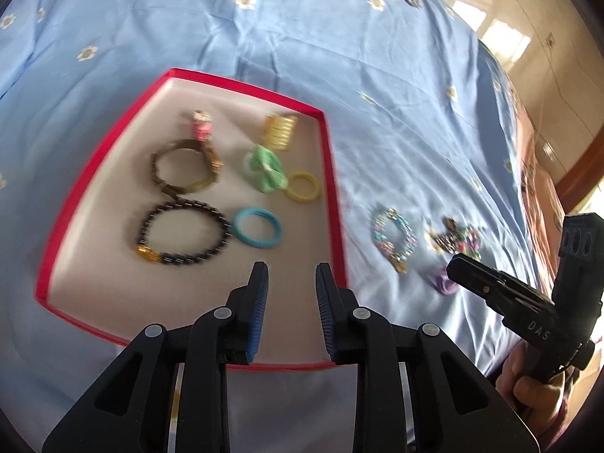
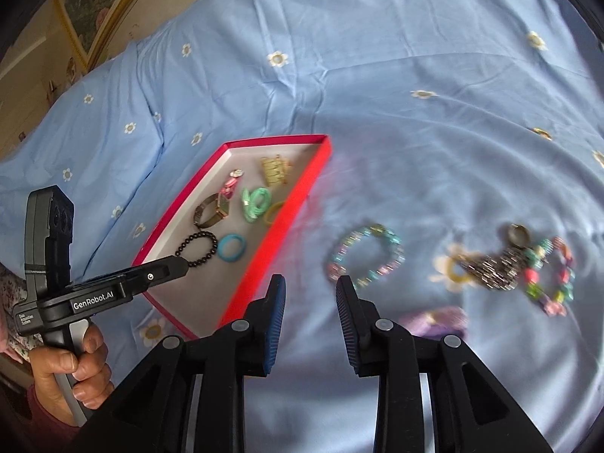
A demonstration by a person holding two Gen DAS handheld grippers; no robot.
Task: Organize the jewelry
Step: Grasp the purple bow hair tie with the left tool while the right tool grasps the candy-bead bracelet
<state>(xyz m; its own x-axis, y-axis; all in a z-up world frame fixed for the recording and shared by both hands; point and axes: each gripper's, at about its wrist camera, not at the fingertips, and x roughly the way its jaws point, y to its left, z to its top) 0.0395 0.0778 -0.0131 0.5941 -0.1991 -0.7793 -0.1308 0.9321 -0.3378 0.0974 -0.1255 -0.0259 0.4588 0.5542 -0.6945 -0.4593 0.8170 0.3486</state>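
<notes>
A red tray [image 1: 334, 173] [image 2: 271, 249] lies on the blue bedsheet. It holds a black bead bracelet [image 1: 185, 232] [image 2: 198, 249], a watch [image 1: 185, 166], a blue ring [image 1: 256, 227], a yellow ring [image 1: 302, 186], a green scrunchie [image 1: 264, 168], a gold clip [image 1: 279, 132] and a pink charm [image 1: 202, 124]. On the sheet right of the tray lie a pastel bead bracelet [image 1: 392, 236] [image 2: 364, 256], a purple hair tie [image 1: 443, 283] [image 2: 438, 321] and a mixed pile of jewelry [image 1: 455, 239] [image 2: 528, 268]. My left gripper [image 1: 291, 290] [image 2: 185, 262] is open and empty over the tray's near end. My right gripper [image 2: 309, 298] [image 1: 456, 264] is open and empty above the sheet.
The blue flowered sheet [image 2: 377, 75] covers the bed. The bed's right edge and a tiled floor [image 1: 528, 37] show in the left wrist view. A framed picture [image 2: 94, 7] leans at the far left in the right wrist view.
</notes>
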